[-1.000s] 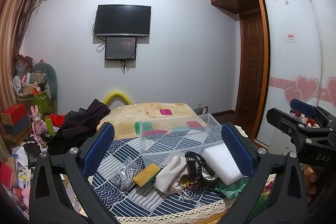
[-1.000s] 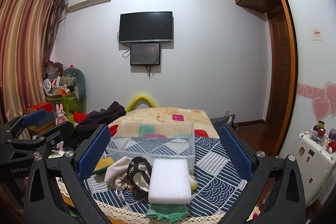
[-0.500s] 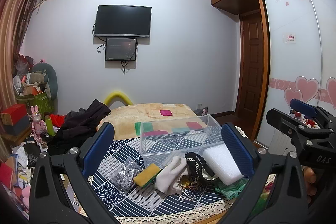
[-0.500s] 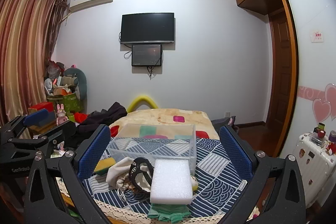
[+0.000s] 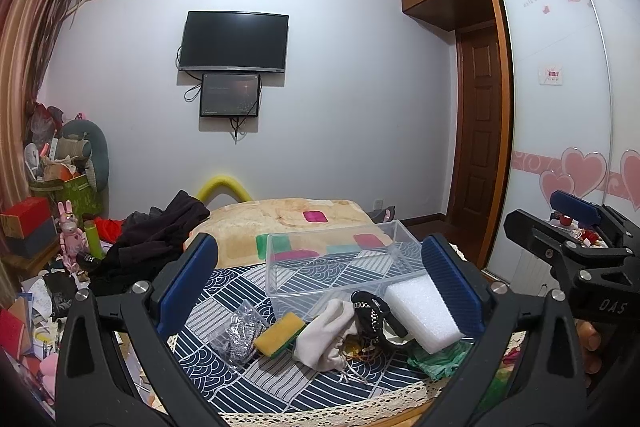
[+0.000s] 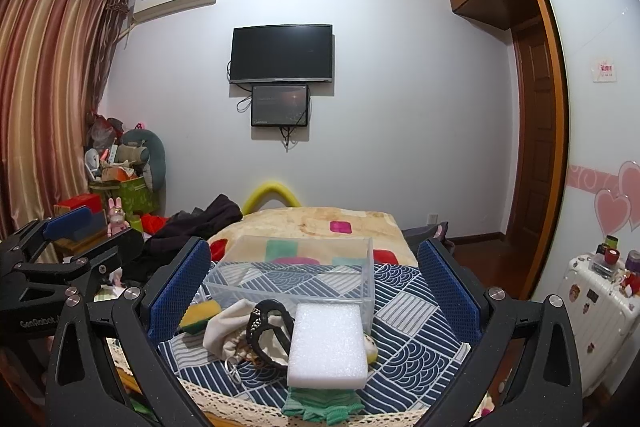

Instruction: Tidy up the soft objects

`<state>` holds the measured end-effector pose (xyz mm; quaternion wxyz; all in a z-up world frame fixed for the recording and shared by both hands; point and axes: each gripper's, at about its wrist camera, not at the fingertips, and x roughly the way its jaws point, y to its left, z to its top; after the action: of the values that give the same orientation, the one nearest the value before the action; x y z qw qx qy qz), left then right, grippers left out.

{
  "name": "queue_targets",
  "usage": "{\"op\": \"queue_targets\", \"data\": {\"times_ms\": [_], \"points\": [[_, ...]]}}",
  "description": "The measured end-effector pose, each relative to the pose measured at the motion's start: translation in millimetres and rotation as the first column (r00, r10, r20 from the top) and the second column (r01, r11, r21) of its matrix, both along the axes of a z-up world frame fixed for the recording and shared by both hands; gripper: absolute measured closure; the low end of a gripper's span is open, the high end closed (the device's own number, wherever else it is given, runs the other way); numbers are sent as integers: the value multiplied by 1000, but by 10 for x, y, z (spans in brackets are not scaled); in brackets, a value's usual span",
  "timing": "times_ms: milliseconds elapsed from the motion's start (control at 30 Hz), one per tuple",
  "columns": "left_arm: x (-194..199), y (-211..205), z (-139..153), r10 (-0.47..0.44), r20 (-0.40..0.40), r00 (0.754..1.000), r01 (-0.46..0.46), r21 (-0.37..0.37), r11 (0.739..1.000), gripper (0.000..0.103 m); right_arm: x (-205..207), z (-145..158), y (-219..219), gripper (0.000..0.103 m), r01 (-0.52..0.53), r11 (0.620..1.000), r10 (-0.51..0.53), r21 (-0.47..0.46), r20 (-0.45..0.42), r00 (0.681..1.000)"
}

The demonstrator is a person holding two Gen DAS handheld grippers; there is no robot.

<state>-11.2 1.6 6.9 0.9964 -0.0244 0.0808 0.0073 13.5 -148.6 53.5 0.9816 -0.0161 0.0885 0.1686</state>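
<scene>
A white foam block (image 6: 328,343) lies on a table with a blue patterned cloth (image 6: 408,311), partly on a green cloth (image 6: 320,403). Beside it lie a black band (image 6: 268,331), a cream cloth pouch (image 6: 226,327) and a yellow-green sponge (image 6: 200,315). An empty clear plastic bin (image 6: 296,275) stands behind them. In the left wrist view I see the foam (image 5: 424,315), pouch (image 5: 324,335), sponge (image 5: 278,333), a clear bag (image 5: 240,335) and the bin (image 5: 340,267). My left gripper (image 5: 320,275) and right gripper (image 6: 314,275) are both open and empty, above the table's near edge.
A bed with a tan blanket (image 6: 320,223) and dark clothes (image 6: 200,223) lies behind the table. Clutter and boxes (image 5: 36,227) fill the floor at left. A white suitcase (image 6: 596,295) stands at right by the wardrobe. A TV (image 6: 282,53) hangs on the far wall.
Both views have shifted very slightly; the objects on the table have not moved and both grippers stay open.
</scene>
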Motion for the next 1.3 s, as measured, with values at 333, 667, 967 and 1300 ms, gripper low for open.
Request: {"op": "queue_targets", "data": {"times_ms": [333, 667, 967, 1300], "points": [[-17, 9, -2, -2, 0, 1000, 2, -4, 1000, 0, 6, -2, 26, 0, 0, 1000, 0, -6, -4, 1000], [22, 22, -38, -12, -10, 1000, 12, -2, 1000, 0, 55, -35, 35, 0, 2, 1000, -2, -1, -21, 1000], [336, 167, -278, 19, -100, 995, -18, 11, 1000, 0, 296, -237, 17, 0, 13, 1000, -14, -11, -107, 994], [819, 504, -784, 139, -249, 959, -131, 49, 990, 0, 646, -630, 81, 0, 21, 998, -37, -65, -256, 966]]}}
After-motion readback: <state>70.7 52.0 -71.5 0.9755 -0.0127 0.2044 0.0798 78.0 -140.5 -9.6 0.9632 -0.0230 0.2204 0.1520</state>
